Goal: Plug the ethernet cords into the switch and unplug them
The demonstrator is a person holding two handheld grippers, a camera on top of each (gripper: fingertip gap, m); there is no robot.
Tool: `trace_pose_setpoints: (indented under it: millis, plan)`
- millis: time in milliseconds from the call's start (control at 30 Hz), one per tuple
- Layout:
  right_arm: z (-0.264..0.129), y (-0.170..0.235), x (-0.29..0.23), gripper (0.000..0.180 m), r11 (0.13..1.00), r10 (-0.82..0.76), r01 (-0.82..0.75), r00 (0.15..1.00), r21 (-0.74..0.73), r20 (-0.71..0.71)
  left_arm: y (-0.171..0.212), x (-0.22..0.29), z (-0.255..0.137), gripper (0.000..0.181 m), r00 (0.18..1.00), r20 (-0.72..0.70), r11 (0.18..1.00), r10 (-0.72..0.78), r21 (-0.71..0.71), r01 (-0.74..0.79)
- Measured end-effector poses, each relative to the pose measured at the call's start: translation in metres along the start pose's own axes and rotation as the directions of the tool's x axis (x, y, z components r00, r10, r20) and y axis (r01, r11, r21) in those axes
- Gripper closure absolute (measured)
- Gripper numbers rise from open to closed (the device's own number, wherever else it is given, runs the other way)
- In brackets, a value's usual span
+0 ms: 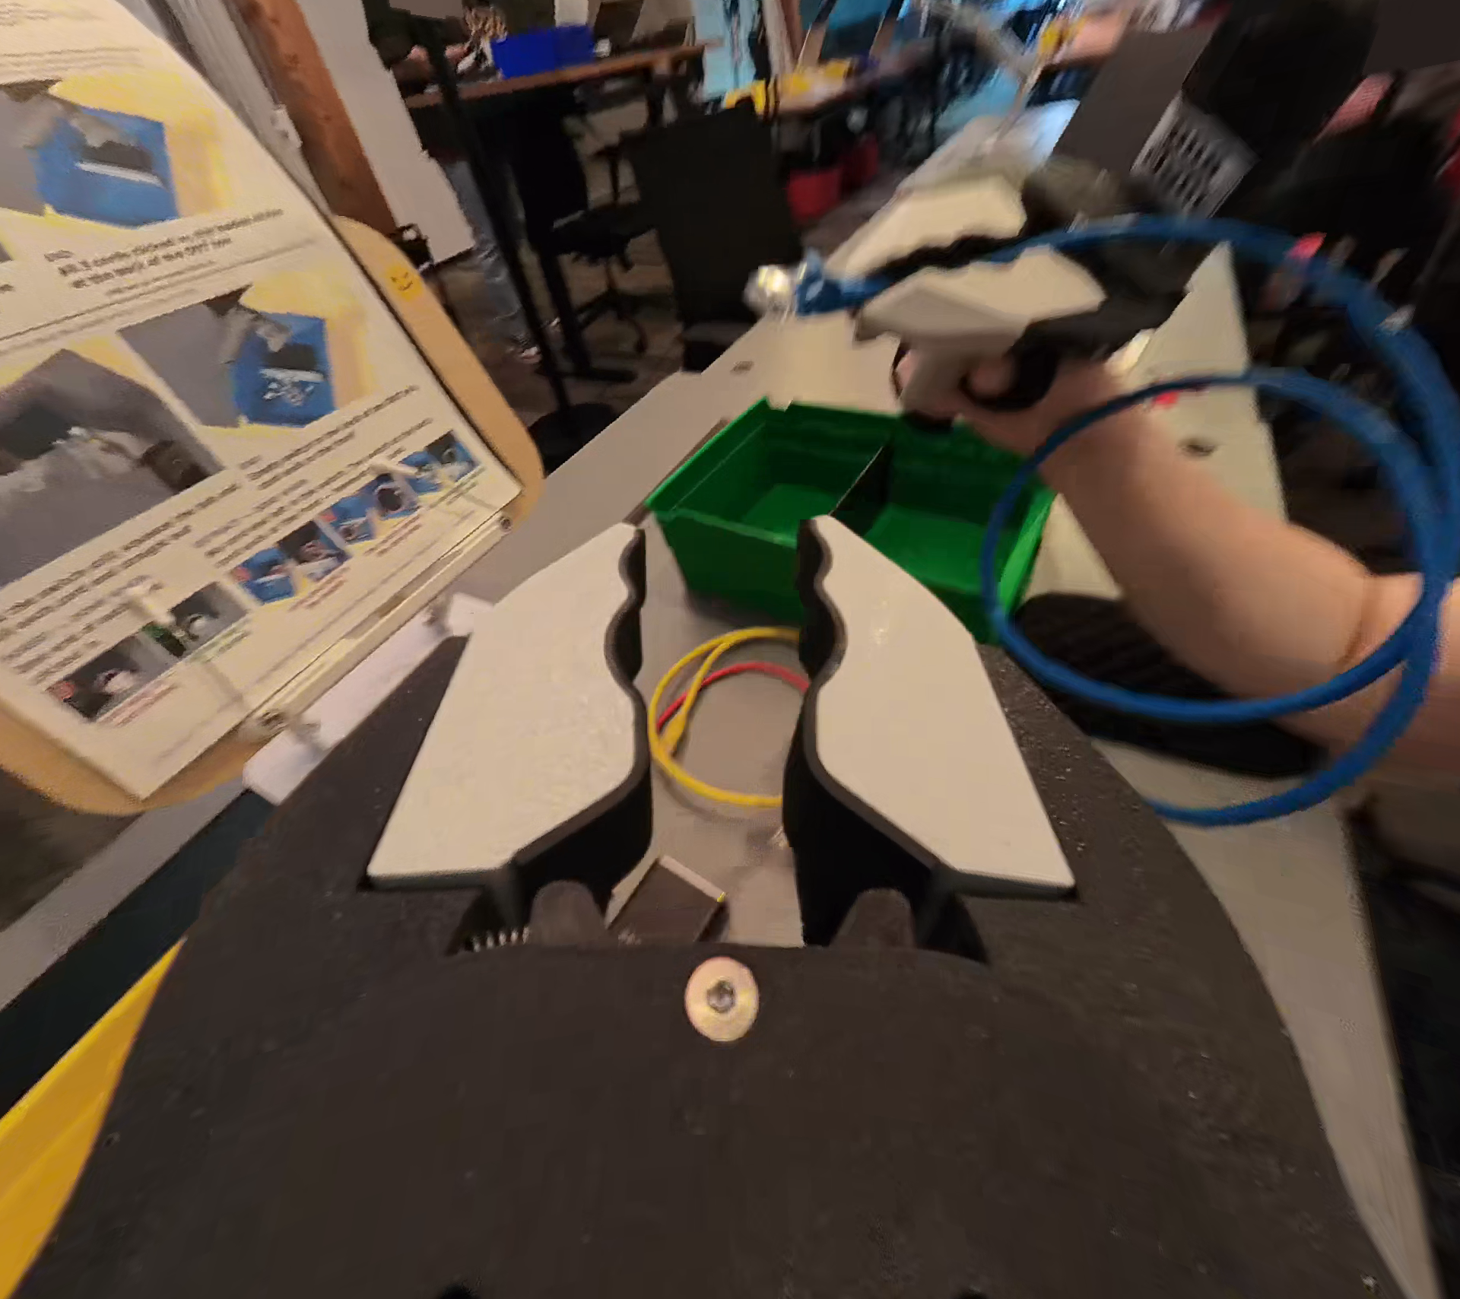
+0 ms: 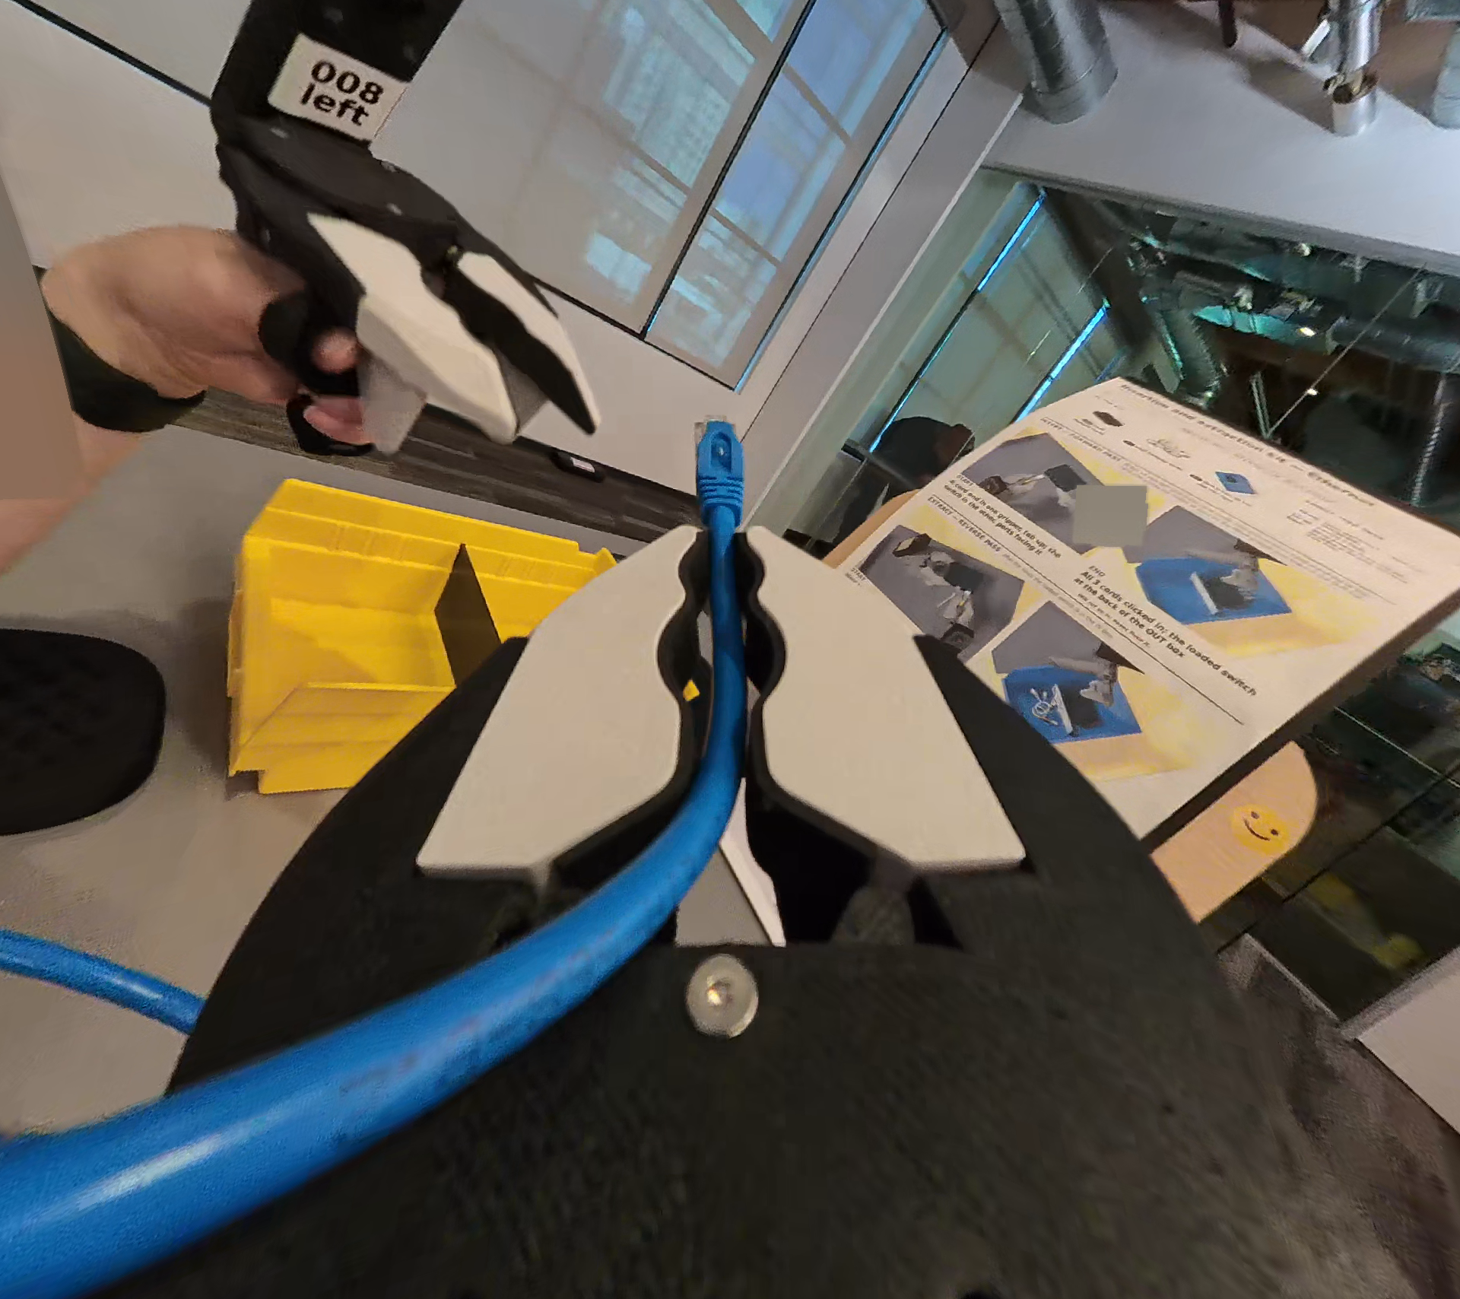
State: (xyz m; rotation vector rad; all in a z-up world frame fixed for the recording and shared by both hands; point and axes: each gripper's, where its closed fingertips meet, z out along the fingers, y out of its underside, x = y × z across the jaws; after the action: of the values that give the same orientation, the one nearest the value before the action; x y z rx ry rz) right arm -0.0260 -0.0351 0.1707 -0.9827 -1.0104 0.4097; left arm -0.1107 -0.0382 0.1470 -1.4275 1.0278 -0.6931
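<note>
The blue ethernet cord [image 2: 723, 637] sits at the centre of the right wrist view, clamped between the fingers of the right gripper [image 2: 720, 550] just behind its moulded boot, with the plug [image 2: 717, 443] standing clear above the fingertips. The rest of the cord arcs down to the lower left of that frame; in the left wrist view it hangs in wide loops [image 1: 1296, 550] at the right edge, around the person's forearm [image 1: 1201, 550].

It looks light, springy rather than limp, so the loops will likely tug and twist the plug. The jacket seems smooth and could slide. The plug's clear tip and latch tab are probably the fragile part. Holding close to the boot, as now, seems right for steering it.

The left gripper [image 1: 720, 550] is spread wide and holds nothing; below it, in the lower middle of its view, lie thin yellow and red cords [image 1: 715, 716]. A green bin [image 1: 790, 510] sits beyond, a yellow bin [image 2: 355, 629] at the left of the right wrist view, and an instruction board [image 2: 1145, 589] to the right. The switch is not visible
</note>
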Motion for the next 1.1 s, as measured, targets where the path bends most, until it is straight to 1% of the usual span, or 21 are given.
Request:
trace_pose_setpoints:
  millis: [67, 133, 233, 300, 400, 433, 533, 567, 633, 667, 700, 733, 767, 800, 833, 867, 933, 1100]
  plan:
    - [-0.01, -0.004, 0.005, 0.173, 1.0, -0.003, 0.003, 1.0, -0.008, 0.0, 0.023, -0.002, 0.007, 0.145, 0.998, 0.022, 0.99, 0.065, -0.127, -0.062]
    - [-0.023, -0.013, 0.01, 0.173, 1.0, -0.017, 0.017, 1.0, 0.002, -0.009, 0.054, 0.001, 0.015, 0.145, 0.994, -0.011, 0.95, 0.109, -0.292, -0.108]
    - [-0.047, -0.03, 0.018, 0.173, 0.999, -0.022, 0.023, 1.0, 0.04, -0.014, 0.099, -0.001, 0.027, 0.145, 0.983, -0.044, 0.848, 0.177, -0.501, -0.175]
    - [-0.065, -0.041, 0.022, 0.173, 0.997, -0.035, 0.036, 0.999, 0.067, -0.018, 0.122, -0.004, 0.037, 0.148, 0.975, -0.043, 0.779, 0.217, -0.594, -0.2]
    - [-0.091, -0.052, 0.028, 0.173, 0.995, -0.046, 0.048, 0.999, 0.093, -0.028, 0.149, 0.015, 0.06, 0.146, 0.974, -0.159, 0.74, 0.159, -0.634, -0.224]
    - [-0.1, -0.055, 0.03, 0.173, 0.993, -0.052, 0.054, 0.998, 0.101, -0.03, 0.159, 0.015, 0.065, 0.145, 0.974, -0.166, 0.72, 0.156, -0.655, -0.227]
    - [-0.12, -0.057, 0.034, 0.173, 0.99, -0.07, 0.074, 0.997, 0.117, -0.036, 0.193, 0.002, 0.07, 0.137, 0.969, -0.143, 0.61, 0.2, -0.756, -0.238]
    - [-0.125, -0.056, 0.035, 0.173, 0.99, -0.066, 0.07, 0.997, 0.123, -0.03, 0.204, 0.001, 0.07, 0.137, 0.966, -0.157, 0.581, 0.205, -0.775, -0.249]
    - [-0.133, -0.054, 0.038, 0.173, 0.989, -0.055, 0.057, 0.998, 0.137, -0.015, 0.221, 0.001, 0.074, 0.129, 0.959, -0.195, 0.535, 0.207, -0.798, -0.278]
    - [-0.136, -0.053, 0.039, 0.173, 0.988, -0.05, 0.051, 0.999, 0.144, -0.007, 0.23, 0.001, 0.075, 0.126, 0.95, -0.225, 0.498, 0.215, -0.812, -0.305]
    - [-0.139, -0.052, 0.042, 0.173, 0.988, -0.043, 0.043, 0.999, 0.149, -0.006, 0.24, -0.002, 0.074, 0.121, 0.936, -0.262, 0.437, 0.235, -0.832, -0.342]
    - [-0.14, -0.05, 0.044, 0.173, 0.988, -0.034, 0.035, 0.999, 0.153, -0.006, 0.249, -0.008, 0.069, 0.116, 0.917, -0.299, 0.351, 0.262, -0.856, -0.379]
    - [-0.141, -0.048, 0.045, 0.173, 0.987, -0.028, 0.027, 1.0, 0.156, 0.002, 0.256, -0.016, 0.063, 0.112, 0.894, -0.343, 0.248, 0.289, -0.875, -0.416]
    - [-0.141, -0.045, 0.045, 0.173, 0.988, -0.025, 0.022, 1.0, 0.155, 0.013, 0.261, -0.024, 0.057, 0.113, 0.87, -0.388, 0.162, 0.304, -0.879, -0.448]
    - [-0.142, -0.042, 0.046, 0.173, 0.989, -0.023, 0.021, 1.0, 0.147, 0.014, 0.264, -0.029, 0.055, 0.114, 0.857, -0.419, 0.116, 0.301, -0.876, -0.469]
    - [-0.142, -0.039, 0.047, 0.173, 0.991, -0.023, 0.021, 1.0, 0.135, 0.013, 0.268, -0.027, 0.055, 0.116, 0.859, -0.439, 0.104, 0.265, -0.872, -0.478]
    - [-0.144, -0.034, 0.048, 0.173, 0.992, -0.031, 0.029, 0.999, 0.12, 0.012, 0.274, -0.024, 0.058, 0.115, 0.859, -0.468, 0.107, 0.206, -0.862, -0.496]
    - [-0.156, -0.041, 0.046, 0.172, 0.986, -0.038, 0.035, 0.999, 0.166, 0.02, 0.296, -0.037, 0.053, 0.112, 0.836, -0.521, -0.004, 0.173, -0.849, -0.529]
